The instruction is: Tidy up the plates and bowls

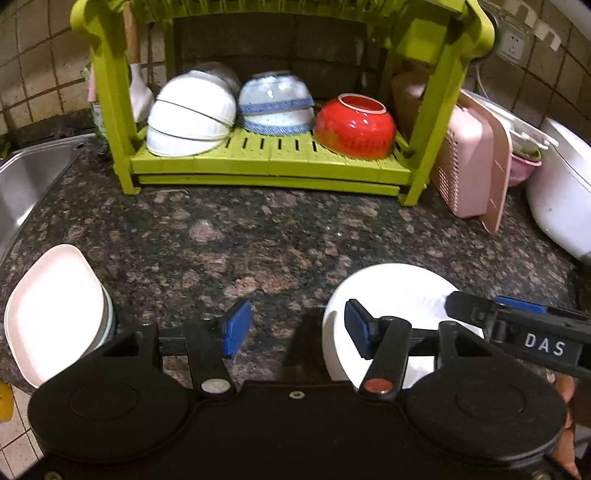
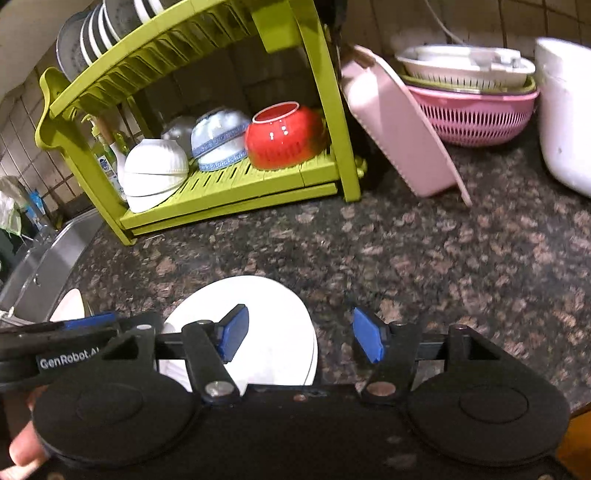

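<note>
Speckled brown granite worktop [image 1: 229, 236] fills the left wrist view, with a lime-green plastic two-tier dish rack [image 1: 269, 162] standing at its far edge. On the rack's lower shelf are seen a stack of upturned white ribbed bowls [image 1: 190, 114], a pair of blue-banded white bowls [image 1: 275, 103] and an upturned glossy red bowl [image 1: 355, 127]. The left gripper [image 1: 293, 328] is held low over the worktop with its blue pads spread apart and nothing between them. A round white plate [image 1: 399, 295] lies flat just to its right, partly beneath the right pad, and a squarish pale pink plate [image 1: 51, 310] rests on a small stack near the steel sink [image 1: 26, 181]. The other gripper's black finger reaches in across the white plate's far side.

In the right wrist view the right gripper [image 2: 299, 334] is likewise shown parted and empty, its left pad over the round white plate [image 2: 258, 306] and its right pad over bare granite. White plates [image 2: 107, 22] are seen filed upright in the rack's upper tier, though blur makes their number hard to judge. A pink cutting board [image 2: 399, 125] leans beside the rack.

The step in hand is judged to be the approach to the white plate. A rim grasp is called for next, then a lift and a tilt upright so the plate can be slotted into a free groove above.
</note>
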Action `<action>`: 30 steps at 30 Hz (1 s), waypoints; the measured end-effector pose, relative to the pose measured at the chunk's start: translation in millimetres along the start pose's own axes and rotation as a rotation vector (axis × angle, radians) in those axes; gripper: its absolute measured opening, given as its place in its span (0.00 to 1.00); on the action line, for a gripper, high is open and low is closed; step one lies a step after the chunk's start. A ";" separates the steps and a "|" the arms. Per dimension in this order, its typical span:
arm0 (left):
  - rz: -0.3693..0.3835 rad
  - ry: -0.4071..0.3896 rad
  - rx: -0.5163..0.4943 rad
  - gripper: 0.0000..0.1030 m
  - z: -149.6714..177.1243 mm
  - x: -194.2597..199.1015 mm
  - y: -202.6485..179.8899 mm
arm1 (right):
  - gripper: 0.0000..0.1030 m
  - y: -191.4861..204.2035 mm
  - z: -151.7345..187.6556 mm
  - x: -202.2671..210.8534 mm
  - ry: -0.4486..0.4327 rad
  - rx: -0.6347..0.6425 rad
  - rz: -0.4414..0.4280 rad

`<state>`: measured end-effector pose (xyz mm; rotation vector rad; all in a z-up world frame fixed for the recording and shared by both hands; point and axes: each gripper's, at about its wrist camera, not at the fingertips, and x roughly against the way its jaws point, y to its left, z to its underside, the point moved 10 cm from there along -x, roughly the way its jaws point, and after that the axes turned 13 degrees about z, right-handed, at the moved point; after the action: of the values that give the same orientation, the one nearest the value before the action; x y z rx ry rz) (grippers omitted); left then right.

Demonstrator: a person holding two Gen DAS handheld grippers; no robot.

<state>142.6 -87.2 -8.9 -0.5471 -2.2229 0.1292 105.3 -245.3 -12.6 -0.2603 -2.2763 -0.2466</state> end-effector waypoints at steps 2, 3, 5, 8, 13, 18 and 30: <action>0.016 0.023 -0.013 0.59 2.3 -3.4 -2.5 | 0.64 0.0 0.8 -1.2 0.004 -0.009 -0.007; 0.022 0.033 -0.016 0.59 3.3 -5.3 -3.4 | 0.64 0.4 1.1 -2.2 0.004 -0.006 -0.006; 0.029 0.045 -0.009 0.59 5.4 -7.8 -3.7 | 0.56 0.0 2.8 -4.1 0.011 0.000 -0.002; 0.041 0.070 0.011 0.59 8.8 -11.6 -3.1 | 0.50 0.9 8.5 -8.3 0.041 0.010 -0.014; 0.038 0.088 0.010 0.58 12.1 -15.7 -4.7 | 0.48 4.2 16.9 -11.9 0.081 0.015 -0.026; 0.041 0.113 -0.010 0.58 16.2 -20.8 -10.1 | 0.48 6.7 18.9 -13.4 0.087 0.028 -0.018; 0.038 0.140 -0.011 0.54 21.2 -27.0 -12.5 | 0.38 6.1 23.2 -19.0 0.112 0.036 -0.004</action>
<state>137.7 -108.1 -38.5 -0.5867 -2.0788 0.0957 102.8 -235.4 -41.4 -0.2174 -2.1681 -0.2166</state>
